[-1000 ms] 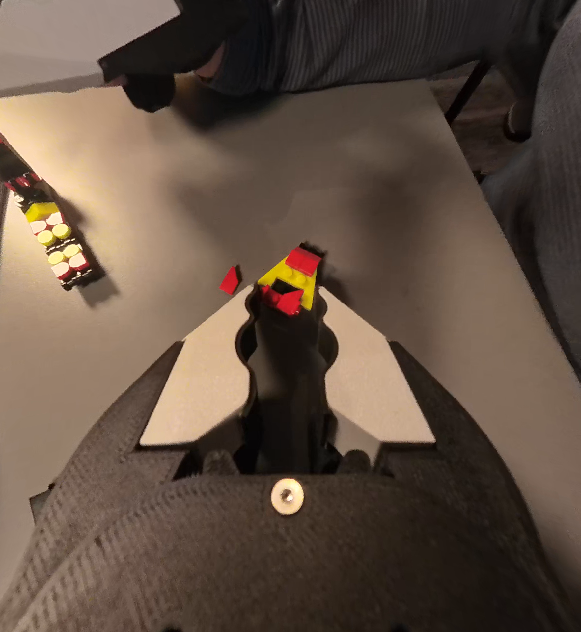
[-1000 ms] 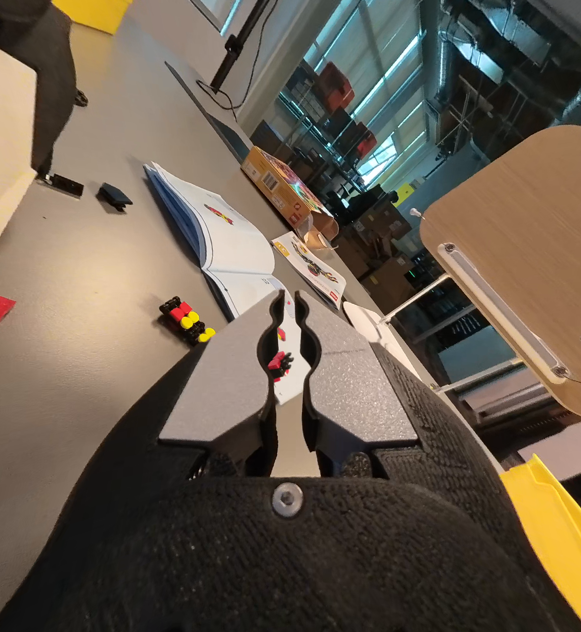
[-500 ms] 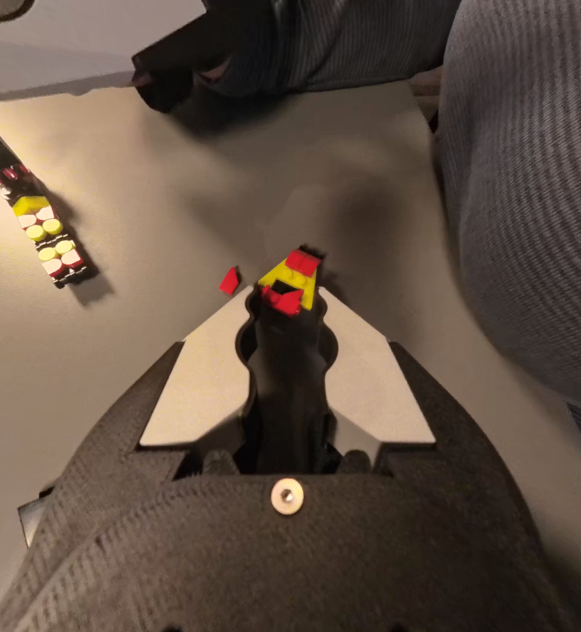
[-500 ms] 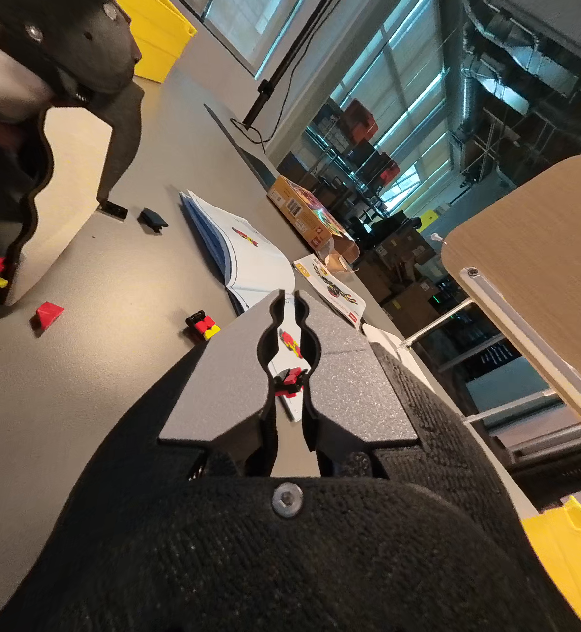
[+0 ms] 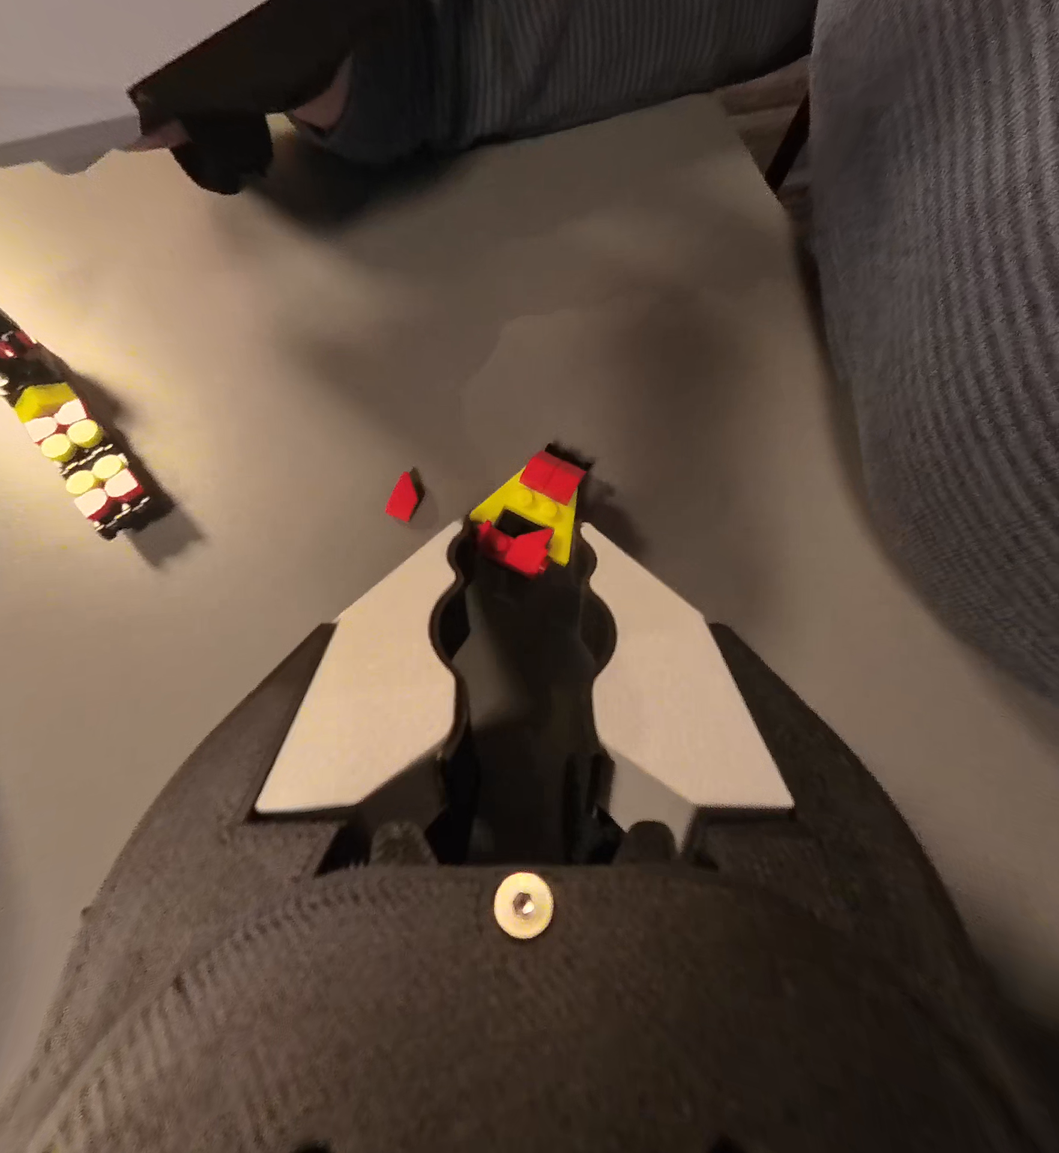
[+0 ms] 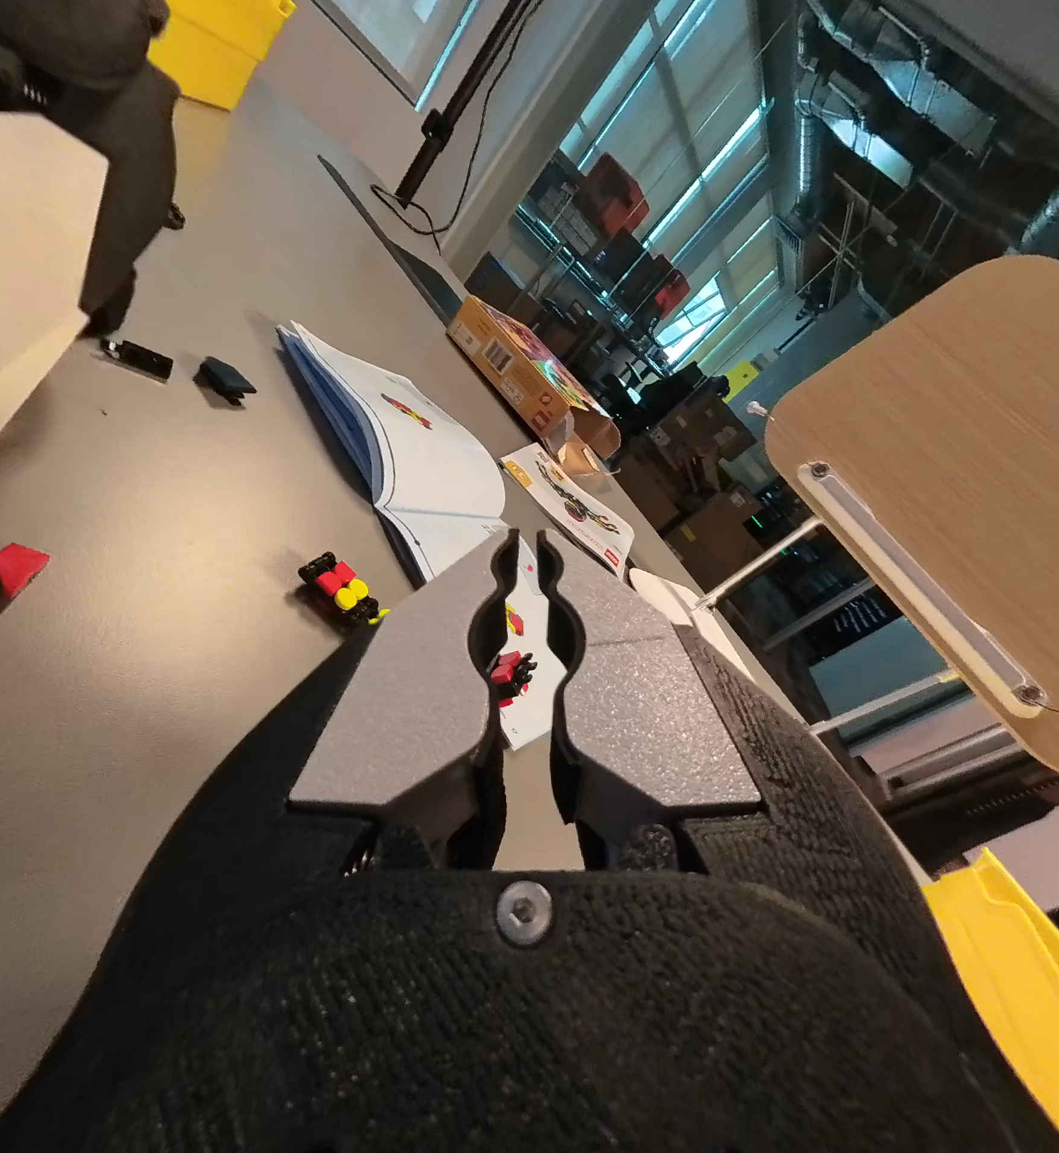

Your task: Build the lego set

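Observation:
My left gripper (image 5: 524,536) is shut on a small yellow, red and black lego assembly (image 5: 530,508), held just above the grey table (image 5: 265,281). A loose red slope piece (image 5: 403,496) lies just left of its tips and also shows in the right wrist view (image 6: 15,568). A long black, red and yellow assembly (image 5: 71,449) lies at the far left; its end also shows in the right wrist view (image 6: 340,589). My right gripper (image 6: 527,543) is low over the table, jaws almost together, nothing between them. A small red and black piece (image 6: 511,674) lies on a sheet beyond them.
An open instruction booklet (image 6: 427,462), a leaflet (image 6: 577,505) and an orange box (image 6: 514,368) lie farther along the table. Two dark pieces (image 6: 140,359) (image 6: 224,380) lie nearby. Yellow bins (image 6: 215,50), a wooden chair (image 6: 951,499) and a grey-clad arm (image 5: 982,312) border the table. Tip to tip, the grippers are about 15 cm apart.
The left gripper keeps its hold on the assembly in the same spot. A grey-clad arm has come in on the right. The right wrist view has swung slightly; its jaws have not changed.

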Demonstrator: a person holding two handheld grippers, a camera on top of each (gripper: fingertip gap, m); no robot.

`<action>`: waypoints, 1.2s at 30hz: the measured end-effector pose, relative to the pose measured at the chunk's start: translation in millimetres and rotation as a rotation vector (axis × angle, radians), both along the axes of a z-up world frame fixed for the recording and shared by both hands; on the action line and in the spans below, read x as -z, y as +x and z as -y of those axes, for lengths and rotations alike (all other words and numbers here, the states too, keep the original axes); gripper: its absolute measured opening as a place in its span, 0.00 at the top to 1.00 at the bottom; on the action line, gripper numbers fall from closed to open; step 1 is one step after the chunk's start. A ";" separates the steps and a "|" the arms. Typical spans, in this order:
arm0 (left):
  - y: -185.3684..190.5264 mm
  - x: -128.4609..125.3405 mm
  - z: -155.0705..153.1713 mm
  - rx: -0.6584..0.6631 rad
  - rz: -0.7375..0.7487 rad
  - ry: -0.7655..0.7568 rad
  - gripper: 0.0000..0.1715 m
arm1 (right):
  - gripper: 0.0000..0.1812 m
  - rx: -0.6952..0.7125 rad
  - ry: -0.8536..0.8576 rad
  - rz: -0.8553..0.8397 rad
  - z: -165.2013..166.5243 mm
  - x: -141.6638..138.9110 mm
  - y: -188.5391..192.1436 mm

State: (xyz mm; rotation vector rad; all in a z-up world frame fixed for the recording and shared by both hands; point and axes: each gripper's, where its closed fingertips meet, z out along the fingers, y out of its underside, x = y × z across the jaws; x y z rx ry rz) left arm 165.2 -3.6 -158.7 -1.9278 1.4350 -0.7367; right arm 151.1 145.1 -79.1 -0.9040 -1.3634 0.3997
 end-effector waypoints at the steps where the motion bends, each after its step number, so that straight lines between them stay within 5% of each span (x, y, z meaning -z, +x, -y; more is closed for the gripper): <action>1: -3.4 -1.0 -0.7 -0.006 -0.002 0.009 0.83 | 0.98 0.005 0.002 0.001 -0.6 0.1 0.1; 18: -50.8 -0.9 4.0 -0.019 -0.100 0.011 0.82 | 0.98 0.021 -0.006 -0.010 -4.8 -1.3 1.3; 30: -51.3 0.7 5.9 -0.006 -0.079 0.004 0.81 | 0.98 0.012 -0.015 -0.010 -4.6 -0.8 0.5; 36: -70.6 -16.2 2.8 -0.198 -0.061 0.090 0.71 | 0.98 0.014 -0.018 -0.022 -3.8 -2.7 2.8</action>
